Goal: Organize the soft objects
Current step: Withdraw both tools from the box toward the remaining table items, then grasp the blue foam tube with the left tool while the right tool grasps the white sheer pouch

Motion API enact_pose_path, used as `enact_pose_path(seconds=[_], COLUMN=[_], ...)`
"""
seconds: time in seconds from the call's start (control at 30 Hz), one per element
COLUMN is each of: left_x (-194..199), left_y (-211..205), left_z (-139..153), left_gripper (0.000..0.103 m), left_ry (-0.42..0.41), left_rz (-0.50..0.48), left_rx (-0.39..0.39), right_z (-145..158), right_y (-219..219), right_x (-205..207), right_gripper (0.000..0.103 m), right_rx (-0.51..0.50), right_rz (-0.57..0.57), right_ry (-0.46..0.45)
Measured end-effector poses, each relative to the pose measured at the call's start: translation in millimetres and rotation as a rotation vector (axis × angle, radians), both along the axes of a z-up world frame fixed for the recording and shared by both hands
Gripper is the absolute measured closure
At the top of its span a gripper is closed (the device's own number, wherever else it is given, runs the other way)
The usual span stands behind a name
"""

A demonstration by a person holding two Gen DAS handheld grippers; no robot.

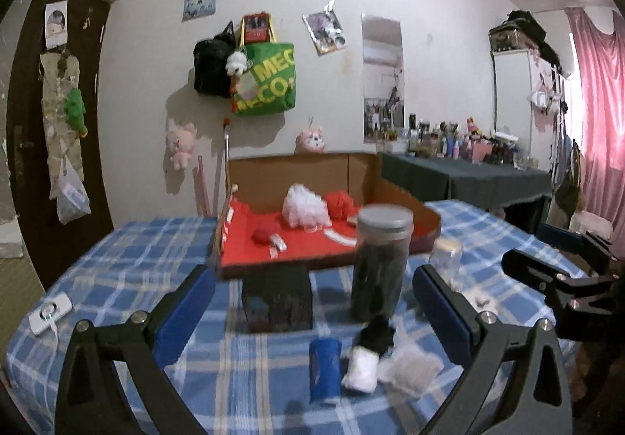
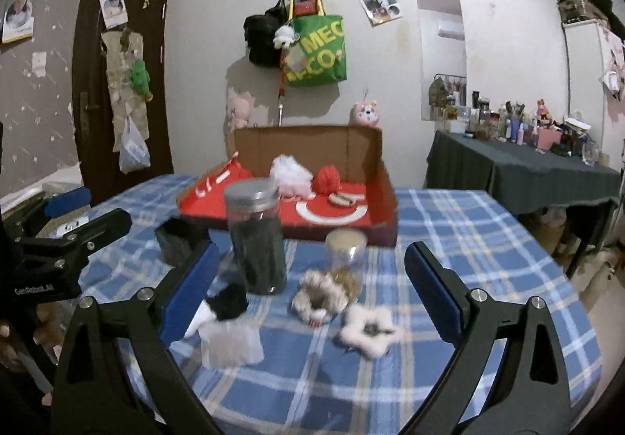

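Both grippers hang above a table covered with a blue-and-white plaid cloth (image 2: 449, 224), and both are spread wide with nothing between their blue pads: the left gripper (image 1: 312, 302) frames the middle of the table, the right gripper (image 2: 308, 286) its nearer right part. The soft things lie scattered near the front edge. A fluffy black-and-white piece (image 1: 371, 353), dark at its far end and white at the near end, lies just in front of a tall clear jar with a grey lid (image 1: 381, 263) filled with something dark. Touching the piece on its right is a pale, gauzy white pouch (image 1: 410, 368); just to its left stands a short blue roll (image 1: 324, 364). In the right wrist view a beige-and-brown furry scrunchie (image 2: 320, 294) lies by a small clear jar with a pale lid (image 2: 345, 251), and a white, flower-shaped fluffy scrunchie (image 2: 369, 329) with a dark centre lies just beside it, nearer the camera. Behind the jars sits an open cardboard box with a red lining (image 1: 304, 243); inside are a white mesh pouf (image 1: 304, 206) and a red mesh pouf (image 1: 340, 202) side by side toward the back, and a small red ball (image 1: 261, 235) toward the left. A dark block (image 1: 277, 298) stands in front of the box, and a small white device (image 1: 50, 312) lies at the table's left edge.
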State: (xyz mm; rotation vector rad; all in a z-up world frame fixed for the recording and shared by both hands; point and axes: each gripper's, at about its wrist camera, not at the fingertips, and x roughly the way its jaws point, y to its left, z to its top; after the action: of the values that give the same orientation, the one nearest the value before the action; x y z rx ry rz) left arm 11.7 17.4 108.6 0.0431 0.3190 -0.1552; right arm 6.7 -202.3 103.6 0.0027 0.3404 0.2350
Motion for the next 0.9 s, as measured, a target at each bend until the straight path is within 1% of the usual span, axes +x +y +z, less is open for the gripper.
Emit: enact_pose_path(seconds=[0.2, 0.4, 0.53, 0.7, 0.9], left_x=[3.3, 9.4, 19.7, 31.8, 45.8], left_y=[5.9, 8.4, 12.1, 17.7, 18.5], left_z=[-27.2, -42.7, -52.2, -61.6, -71.6], left_gripper=[0.000, 0.000, 0.000, 0.000, 0.001], left_ry=[0.080, 0.140, 0.189, 0.244, 0.318], left_rz=[0.000, 0.006, 0.004, -0.010, -0.051], left_rx=[-0.005, 0.010, 0.017, 0.021, 0.027], right_z=[-33.1, -57.2, -66.7, -77.7, -87.3], right_y=[10.7, 20.6, 27.5, 35.2, 50.0], right_x=[7.3, 16.4, 20.2, 27.3, 32.6], right_gripper=[0.006, 0.006, 0.006, 0.006, 0.006], right_rx=[0.005, 0.015, 0.001, 0.007, -0.037], right_rz=[0.032, 0.076, 0.102, 0.156, 0.203], right_ry=[0.076, 0.155, 0.185, 0.235, 0.260])
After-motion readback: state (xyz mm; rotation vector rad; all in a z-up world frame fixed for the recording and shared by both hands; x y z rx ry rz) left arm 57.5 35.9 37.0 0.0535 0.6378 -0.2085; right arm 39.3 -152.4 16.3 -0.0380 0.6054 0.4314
